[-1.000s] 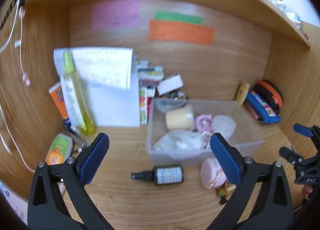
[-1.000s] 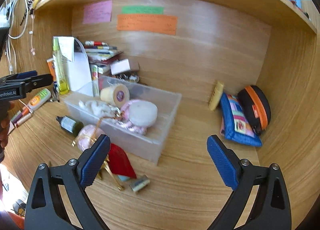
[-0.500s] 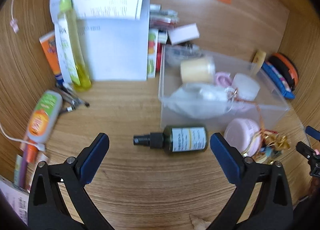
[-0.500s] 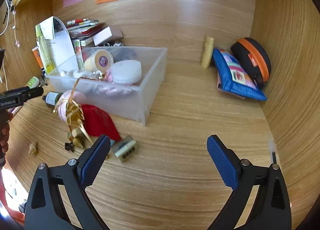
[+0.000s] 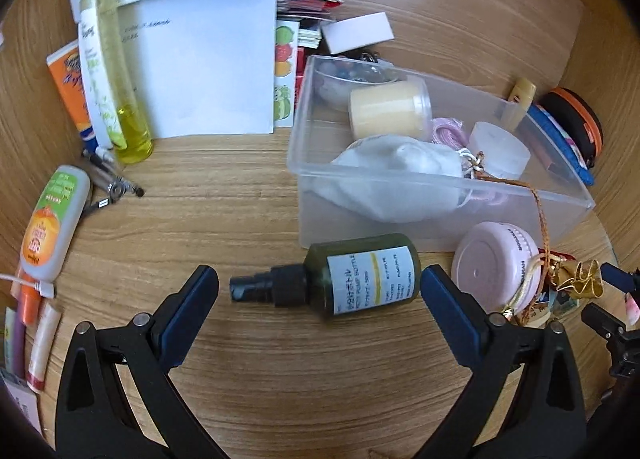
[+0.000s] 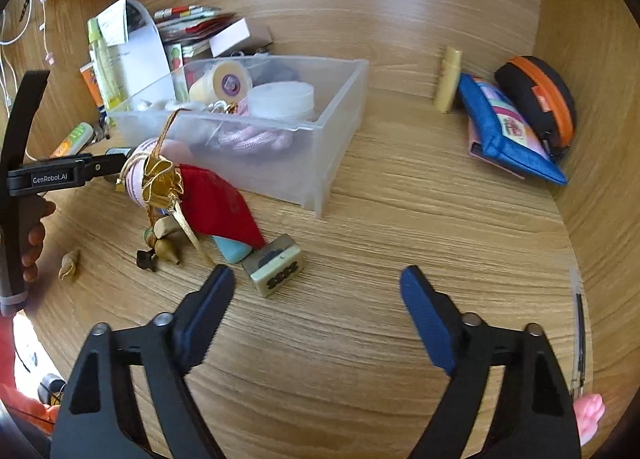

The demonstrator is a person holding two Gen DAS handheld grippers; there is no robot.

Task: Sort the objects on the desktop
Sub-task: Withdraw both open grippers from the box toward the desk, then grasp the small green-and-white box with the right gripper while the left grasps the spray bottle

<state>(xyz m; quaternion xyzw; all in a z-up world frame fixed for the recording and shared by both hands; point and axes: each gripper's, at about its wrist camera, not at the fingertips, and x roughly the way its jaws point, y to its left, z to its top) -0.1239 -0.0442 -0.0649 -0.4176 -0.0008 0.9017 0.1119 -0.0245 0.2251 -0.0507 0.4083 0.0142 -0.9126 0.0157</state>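
Left tool [image 5: 319, 291] spread wide around the dark green plastic spray bottle [image 5: 352, 278] lying at 6 o'clock of the clear plastic bin [image 5: 432, 179] — light, rigid, slick, likely best pinched mid-label.

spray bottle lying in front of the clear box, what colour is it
Dark green spray bottle with a black pump top and a white label; clearest in the left wrist view.

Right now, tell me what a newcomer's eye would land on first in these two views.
In the left wrist view, the dark green spray bottle lies on its side between the open left gripper, just in front of the clear plastic bin of odds and ends. In the right wrist view, the red pouch with its gold bow stands out beside that bin, ahead of the open right gripper.
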